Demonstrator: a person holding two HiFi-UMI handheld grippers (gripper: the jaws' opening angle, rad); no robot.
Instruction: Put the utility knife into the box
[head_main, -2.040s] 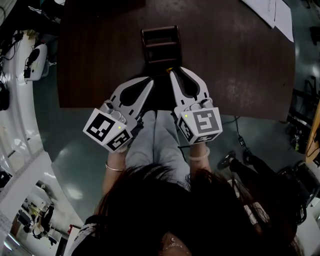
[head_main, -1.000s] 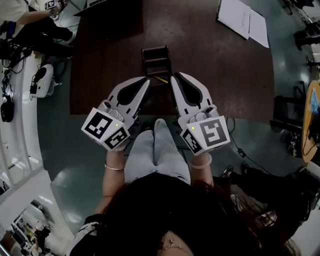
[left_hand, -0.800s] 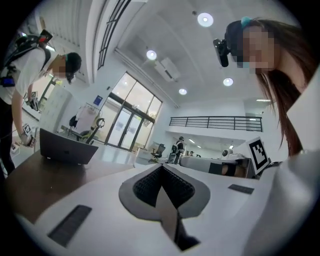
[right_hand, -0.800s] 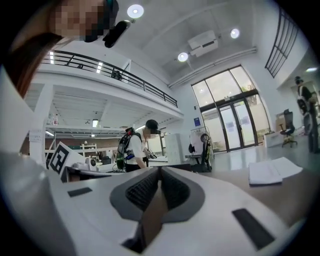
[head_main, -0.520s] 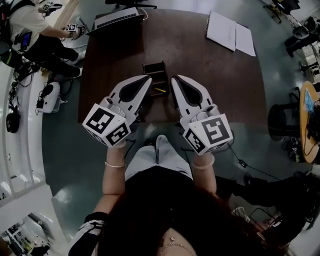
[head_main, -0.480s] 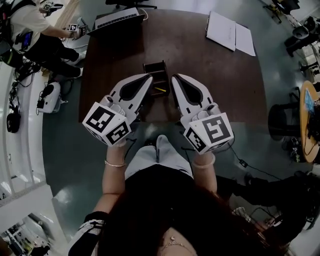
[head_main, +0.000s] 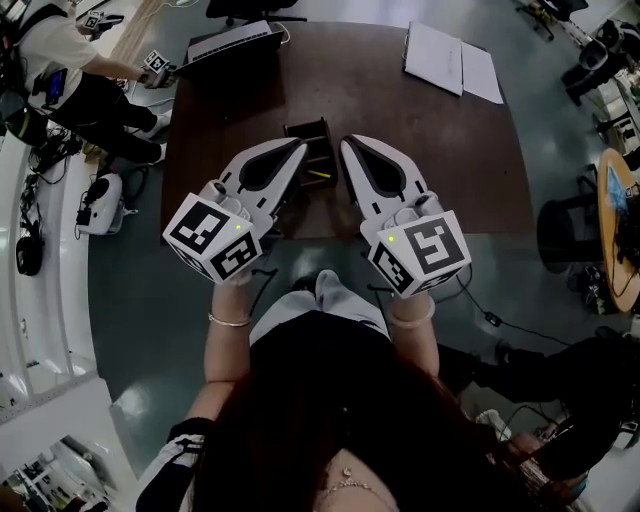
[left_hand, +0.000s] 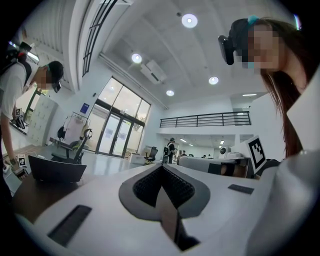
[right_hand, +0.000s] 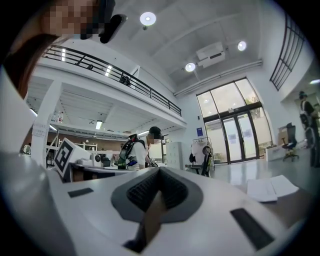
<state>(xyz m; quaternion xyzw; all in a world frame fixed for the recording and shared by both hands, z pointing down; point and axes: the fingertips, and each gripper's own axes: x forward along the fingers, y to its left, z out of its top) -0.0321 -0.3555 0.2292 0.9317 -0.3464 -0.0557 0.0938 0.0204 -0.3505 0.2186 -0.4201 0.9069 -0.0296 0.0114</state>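
Note:
A small dark open box (head_main: 306, 138) stands on the brown table (head_main: 430, 150) near its front edge. Just to its right lies the utility knife (head_main: 319, 176), a thin yellow sliver between my two grippers. My left gripper (head_main: 299, 148) is held above the table's front edge, with its tip over the box's left side. It is shut with nothing in it. My right gripper (head_main: 345, 143) hangs beside it, to the right of the box, also shut and empty. Both gripper views point up at the room: the left gripper (left_hand: 161, 167) and right gripper (right_hand: 159, 170) show jaws closed together.
White papers (head_main: 450, 58) lie at the table's far right. A laptop (head_main: 236, 40) sits at the far left corner, where a person (head_main: 70, 75) leans in. An office chair (head_main: 572, 232) stands right of the table. My knees are below the table's front edge.
The head view has pulled back, so the table, box and knife look smaller and farther. Both grippers stay shut, side by side over the front edge.

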